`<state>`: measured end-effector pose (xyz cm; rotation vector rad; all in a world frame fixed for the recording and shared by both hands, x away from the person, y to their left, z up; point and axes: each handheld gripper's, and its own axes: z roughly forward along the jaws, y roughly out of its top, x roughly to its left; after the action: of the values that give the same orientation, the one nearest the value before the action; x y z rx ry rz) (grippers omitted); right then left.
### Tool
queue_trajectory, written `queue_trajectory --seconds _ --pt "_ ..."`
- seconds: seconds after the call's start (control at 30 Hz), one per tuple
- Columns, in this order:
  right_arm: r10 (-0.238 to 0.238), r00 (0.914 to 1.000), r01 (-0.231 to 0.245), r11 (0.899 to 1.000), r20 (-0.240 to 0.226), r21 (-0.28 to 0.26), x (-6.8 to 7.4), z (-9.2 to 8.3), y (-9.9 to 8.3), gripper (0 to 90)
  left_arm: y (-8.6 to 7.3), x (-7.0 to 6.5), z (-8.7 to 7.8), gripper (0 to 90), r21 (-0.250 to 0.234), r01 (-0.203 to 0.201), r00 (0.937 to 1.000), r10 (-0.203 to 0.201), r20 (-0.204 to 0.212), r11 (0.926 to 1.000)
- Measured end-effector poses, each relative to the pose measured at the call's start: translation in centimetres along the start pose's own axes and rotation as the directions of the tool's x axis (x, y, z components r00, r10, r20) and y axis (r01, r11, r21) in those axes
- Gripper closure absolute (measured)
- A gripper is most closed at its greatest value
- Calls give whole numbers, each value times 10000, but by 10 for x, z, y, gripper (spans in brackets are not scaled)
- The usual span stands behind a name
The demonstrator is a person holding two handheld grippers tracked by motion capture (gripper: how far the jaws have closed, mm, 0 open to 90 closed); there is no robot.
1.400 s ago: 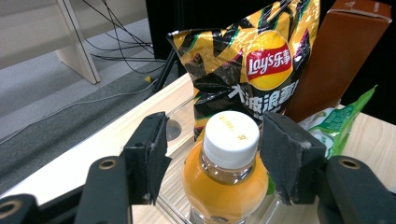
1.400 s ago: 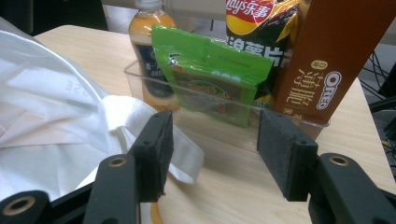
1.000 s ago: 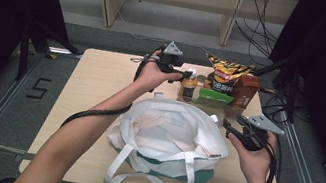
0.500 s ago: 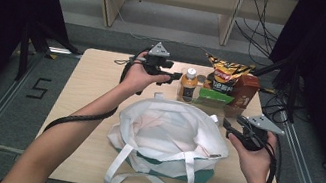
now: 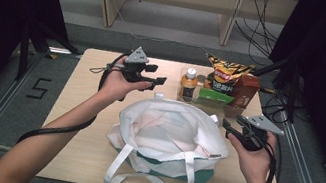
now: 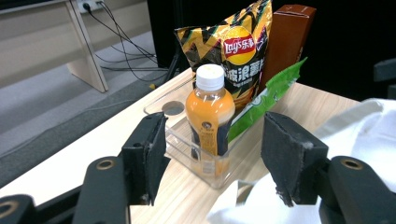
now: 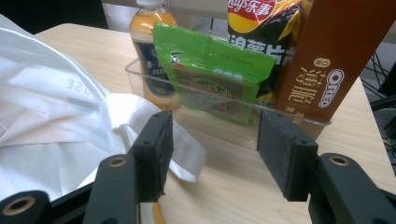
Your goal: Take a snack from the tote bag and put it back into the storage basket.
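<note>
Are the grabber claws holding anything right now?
No. The left gripper and right gripper are both open and hold nothing, near the orange bottle and white bag.

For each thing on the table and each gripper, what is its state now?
Tote bag: mouth open, handles slack.
Orange drink bottle: upright, capped, in the clear tray.
Chips bag: upright, sealed.
Green packet: leaning, sealed.
Brown box: upright, closed.
Left gripper: open, empty.
Right gripper: open, empty.

Bag (image 5: 168,135) btwn claws, tray (image 5: 185,98) beyond
</note>
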<state>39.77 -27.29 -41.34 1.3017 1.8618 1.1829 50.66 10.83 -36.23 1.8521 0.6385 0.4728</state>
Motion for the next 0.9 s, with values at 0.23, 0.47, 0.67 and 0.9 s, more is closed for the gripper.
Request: queue_trajectory --seconds 0.23,0.47,0.67,0.9 --pt "-115 9999 115 9999 39 -21 0 0 0 464 -20 0 -31 398 -321 -24 9996 16 -270 9995" --pt "-195 9998 195 9998 62 -48 -1 0 0 464 -54 5 -66 395 -763 327 9974 -374 -619 9966" --pt "-332 9994 332 9994 9 -120 -2 1 0 464 -83 -5 -90 391 -1339 949 9920 -1050 -700 9864" --pt "-245 9997 246 9995 45 -183 -2 0 1 463 -102 -11 -119 368 -1866 1358 9843 -1539 -864 9730"
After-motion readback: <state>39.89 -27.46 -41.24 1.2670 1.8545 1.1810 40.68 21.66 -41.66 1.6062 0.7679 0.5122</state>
